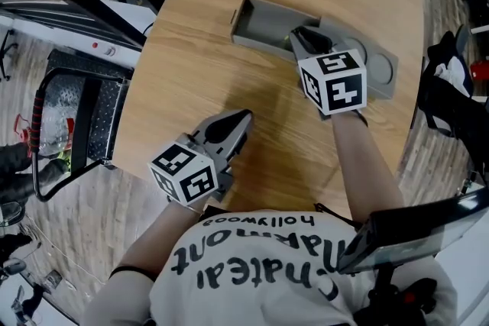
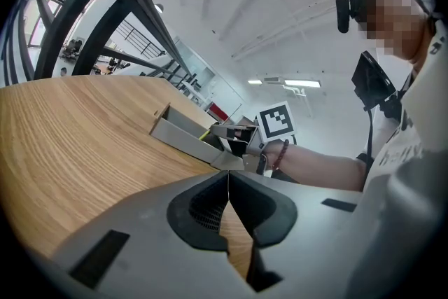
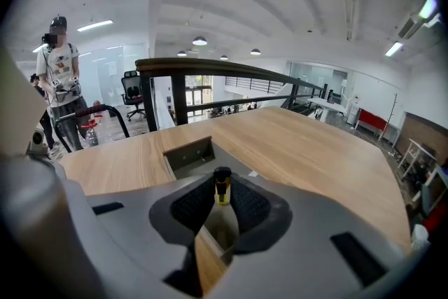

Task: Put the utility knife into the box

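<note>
Your right hand-held gripper (image 3: 222, 201) is clamped on the utility knife (image 3: 222, 185), over the grey box (image 1: 263, 21) on the tabletop (image 1: 191, 65). You look to be at the placing step. Next, lower it inside the walls and let go (the left hand-held gripper (image 2: 227, 198) is closed on nothing, well apart).

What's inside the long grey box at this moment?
The long grey box shows bare floor at its left end. The right gripper, shut on the yellow-and-black utility knife, sits over its middle; whatever lies beneath the gripper is covered.
</note>
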Available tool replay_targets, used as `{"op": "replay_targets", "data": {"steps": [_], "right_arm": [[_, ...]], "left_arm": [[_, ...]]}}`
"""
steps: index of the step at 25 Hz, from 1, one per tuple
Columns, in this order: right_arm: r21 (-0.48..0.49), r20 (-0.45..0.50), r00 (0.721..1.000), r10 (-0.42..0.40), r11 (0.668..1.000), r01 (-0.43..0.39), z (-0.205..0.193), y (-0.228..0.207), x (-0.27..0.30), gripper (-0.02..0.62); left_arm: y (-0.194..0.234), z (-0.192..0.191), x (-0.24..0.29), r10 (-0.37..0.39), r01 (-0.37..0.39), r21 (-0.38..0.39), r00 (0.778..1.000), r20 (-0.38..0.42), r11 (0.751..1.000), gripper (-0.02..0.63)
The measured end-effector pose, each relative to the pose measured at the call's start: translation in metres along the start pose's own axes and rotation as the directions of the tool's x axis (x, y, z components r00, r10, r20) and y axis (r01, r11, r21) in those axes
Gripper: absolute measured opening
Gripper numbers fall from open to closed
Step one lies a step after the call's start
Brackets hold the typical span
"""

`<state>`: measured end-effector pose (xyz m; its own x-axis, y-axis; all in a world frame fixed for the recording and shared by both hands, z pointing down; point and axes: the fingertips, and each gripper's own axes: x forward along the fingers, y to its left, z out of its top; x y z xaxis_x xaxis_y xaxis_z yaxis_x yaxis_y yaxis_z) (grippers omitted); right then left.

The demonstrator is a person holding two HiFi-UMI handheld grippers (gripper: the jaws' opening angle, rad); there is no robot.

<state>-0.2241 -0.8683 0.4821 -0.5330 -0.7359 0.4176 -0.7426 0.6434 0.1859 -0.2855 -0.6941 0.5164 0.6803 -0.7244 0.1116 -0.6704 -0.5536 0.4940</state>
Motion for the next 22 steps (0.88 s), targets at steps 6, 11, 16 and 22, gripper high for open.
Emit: {"op": "replay_targets", "data": {"steps": [6,11,16,22], "right_arm": [[0.04,0.008,1.0,0.011,0.999,-0.011,0.001,-0.001,0.0,0.067],[0.049,0.017,1.0,0.008,0.999,-0.009,0.002,-0.002,-0.002,0.069],[0.065,0.029,1.0,0.008,0.998,-0.01,0.003,-0.003,-0.003,0.069],[0.135,0.057,0.998,0.031,0.99,-0.038,0.002,-0.005,-0.01,0.069]], "left_arm": [[0.001,-0.001,0.0,0.0,0.0,-0.003,1.0,0.0,1.0,0.006],[0.001,-0.002,0.0,0.002,-0.002,-0.007,1.0,0.002,1.0,0.007],[0.0,-0.002,0.0,0.003,-0.003,-0.008,1.0,0.003,1.0,0.008],[-0.005,-0.002,-0.003,0.001,-0.001,-0.002,1.0,-0.004,1.0,0.008]]}}
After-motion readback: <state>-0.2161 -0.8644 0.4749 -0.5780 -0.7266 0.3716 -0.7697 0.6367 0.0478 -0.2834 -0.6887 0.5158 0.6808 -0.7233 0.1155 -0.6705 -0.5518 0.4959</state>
